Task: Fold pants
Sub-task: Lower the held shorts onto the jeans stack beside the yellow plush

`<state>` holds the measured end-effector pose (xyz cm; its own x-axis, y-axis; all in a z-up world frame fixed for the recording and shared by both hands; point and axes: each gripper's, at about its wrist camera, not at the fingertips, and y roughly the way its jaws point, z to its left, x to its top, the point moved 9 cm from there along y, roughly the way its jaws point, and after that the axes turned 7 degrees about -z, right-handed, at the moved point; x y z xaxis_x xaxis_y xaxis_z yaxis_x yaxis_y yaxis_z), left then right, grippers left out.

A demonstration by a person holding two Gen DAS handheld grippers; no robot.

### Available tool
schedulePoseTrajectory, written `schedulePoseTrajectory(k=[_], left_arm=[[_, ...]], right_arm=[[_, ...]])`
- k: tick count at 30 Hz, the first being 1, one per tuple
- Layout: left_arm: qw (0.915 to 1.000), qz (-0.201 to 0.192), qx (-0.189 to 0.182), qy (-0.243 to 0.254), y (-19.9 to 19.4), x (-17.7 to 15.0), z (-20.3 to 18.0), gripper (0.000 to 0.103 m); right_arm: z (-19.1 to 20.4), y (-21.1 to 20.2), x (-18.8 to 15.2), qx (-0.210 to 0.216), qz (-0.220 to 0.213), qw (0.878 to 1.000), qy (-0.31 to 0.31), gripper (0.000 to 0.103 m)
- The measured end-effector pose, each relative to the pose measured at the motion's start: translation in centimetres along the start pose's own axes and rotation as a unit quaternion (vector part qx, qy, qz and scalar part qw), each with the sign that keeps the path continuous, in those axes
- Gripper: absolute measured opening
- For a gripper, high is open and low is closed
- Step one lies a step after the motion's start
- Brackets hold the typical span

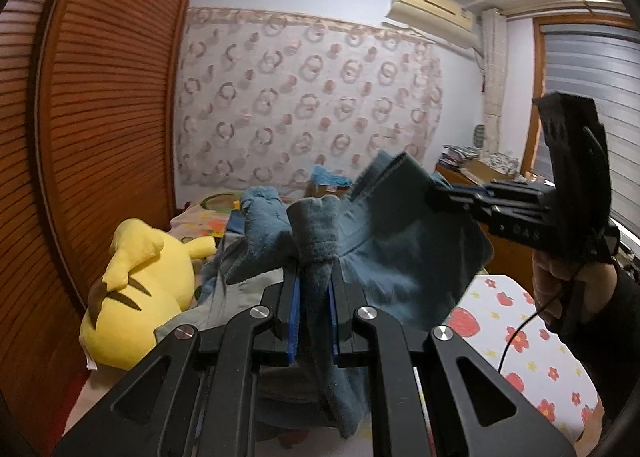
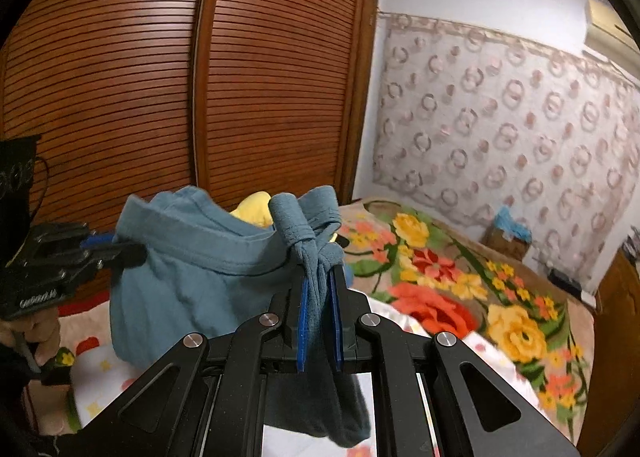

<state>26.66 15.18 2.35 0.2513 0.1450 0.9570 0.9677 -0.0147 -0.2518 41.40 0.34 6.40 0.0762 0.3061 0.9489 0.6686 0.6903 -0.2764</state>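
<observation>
Up in the air between the two grippers hang the pants (image 1: 384, 249), a soft teal-blue pair, lifted clear of the bed (image 2: 472, 297) and bunched along the waistband. Seen from the left wrist, the left gripper (image 1: 314, 297) has its two blue-padded fingers (image 1: 295, 309) drawn close together on a thick gathered wad of the fabric, which stands up above the tips in a rumpled knot and trails down underneath toward the camera. Off to the right in that same view the right gripper (image 1: 440, 197) reaches in sideways, pinching the folded waistband edge, with a person's hand (image 1: 560, 277) in a dark sleeve wrapped round its handle and a thin black cable dangling below. The right wrist view shows the same hold from the other side: its fingers (image 2: 304, 305) squeeze a twisted strand of the cloth, the rest of the garment sagging like a pouch to the left, where the left gripper (image 2: 128, 251) clamps the far end of the waistband. A yellow plush toy (image 1: 148, 297) lies on the bed beside the brown louvred wardrobe doors (image 2: 200, 77), partly hidden behind the cloth in the right wrist view. Below the pants is a white sheet with strawberry and flower prints (image 1: 532, 337); further on the bed is a blanket with large orange and yellow flowers. A patterned hanging (image 1: 312, 97) covers the far wall, with an air conditioner (image 1: 432, 5) above it
</observation>
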Motion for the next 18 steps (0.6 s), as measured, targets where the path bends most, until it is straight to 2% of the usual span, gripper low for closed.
schedulePoseTrajectory(k=[6, 18], left_arm=[[0.9995, -0.009, 0.021, -0.02, 0.6, -0.3, 1.3, 0.013], [0.9962, 0.008, 0.071, -0.049, 1.2, -2.9, 3.1, 0.013]], right_arm=[[-0.3, 3.9, 0.0, 0.014, 0.003, 0.999, -0.028, 0.01], [-0.8, 10.1, -0.2, 0.057, 0.02, 0.996, -0.06, 0.01]])
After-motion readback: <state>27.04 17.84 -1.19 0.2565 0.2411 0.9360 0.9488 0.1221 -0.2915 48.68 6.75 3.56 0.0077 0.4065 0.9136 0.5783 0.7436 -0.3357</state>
